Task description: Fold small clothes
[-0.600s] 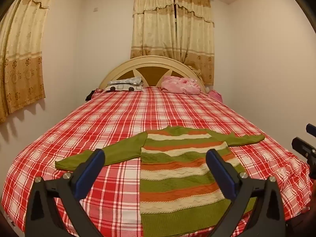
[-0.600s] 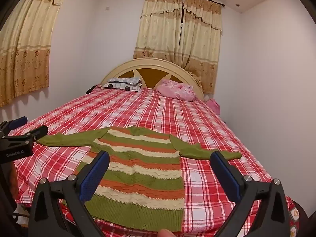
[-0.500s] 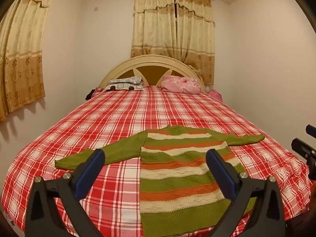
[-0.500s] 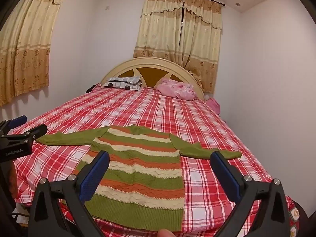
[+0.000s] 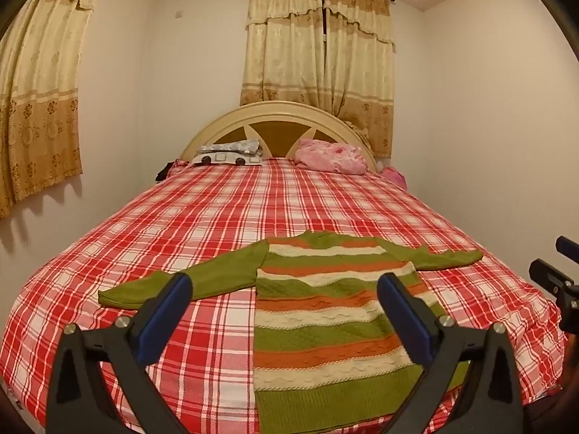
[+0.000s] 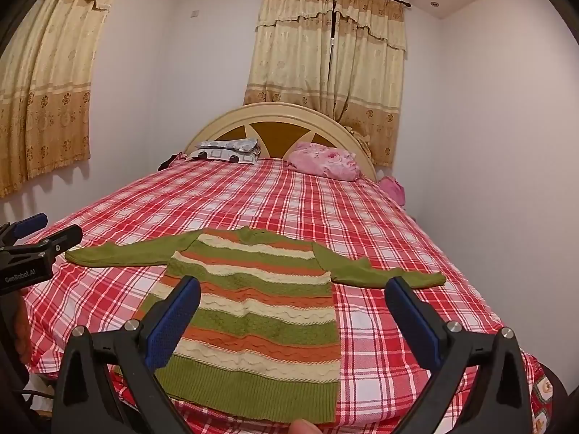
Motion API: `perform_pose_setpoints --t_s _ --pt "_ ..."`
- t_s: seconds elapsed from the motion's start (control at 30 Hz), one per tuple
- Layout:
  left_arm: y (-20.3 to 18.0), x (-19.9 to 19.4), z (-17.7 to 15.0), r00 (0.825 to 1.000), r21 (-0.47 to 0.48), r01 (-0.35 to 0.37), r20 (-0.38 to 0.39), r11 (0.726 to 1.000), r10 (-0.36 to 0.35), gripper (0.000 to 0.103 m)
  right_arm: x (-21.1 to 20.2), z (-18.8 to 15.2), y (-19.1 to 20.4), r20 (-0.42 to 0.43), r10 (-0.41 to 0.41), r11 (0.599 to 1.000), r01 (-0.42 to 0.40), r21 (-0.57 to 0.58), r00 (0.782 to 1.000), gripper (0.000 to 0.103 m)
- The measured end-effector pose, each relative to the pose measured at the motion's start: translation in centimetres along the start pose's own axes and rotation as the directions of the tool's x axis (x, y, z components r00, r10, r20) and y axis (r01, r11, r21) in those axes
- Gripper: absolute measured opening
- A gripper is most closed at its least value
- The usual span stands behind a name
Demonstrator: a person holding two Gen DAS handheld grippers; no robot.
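Left wrist view: we hold our left claw point(image 5: 282, 291) wide open and empty above a striped sweater point(image 5: 325, 311) spread flat, sleeves out, at the foot of the checked bed point(image 5: 253, 202). Our right claw point(image 6: 293, 294) gapes equally wide, gripping nothing.

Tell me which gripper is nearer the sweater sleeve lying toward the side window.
Left. The left gripper hangs open right by that sleeve, its near jaw overlapping it in view. The right gripper hangs open across the sweater's body, toward the other sleeve.
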State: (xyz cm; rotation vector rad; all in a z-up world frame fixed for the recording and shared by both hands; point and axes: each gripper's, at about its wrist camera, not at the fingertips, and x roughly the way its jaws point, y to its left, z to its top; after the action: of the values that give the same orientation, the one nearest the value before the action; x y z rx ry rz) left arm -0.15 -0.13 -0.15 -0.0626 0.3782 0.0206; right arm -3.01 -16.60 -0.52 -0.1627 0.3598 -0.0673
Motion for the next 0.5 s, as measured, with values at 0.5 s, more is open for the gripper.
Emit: perform_pose_setpoints --t_s 0.5 --pt "-0.06 0.66 -0.35 1.000 0.005 0.009 -0.018 1.000 -0.009 0.103 0.41 -0.52 -0.31 0.004 0.002 1.000 -0.002 0.022 1.000 0.102"
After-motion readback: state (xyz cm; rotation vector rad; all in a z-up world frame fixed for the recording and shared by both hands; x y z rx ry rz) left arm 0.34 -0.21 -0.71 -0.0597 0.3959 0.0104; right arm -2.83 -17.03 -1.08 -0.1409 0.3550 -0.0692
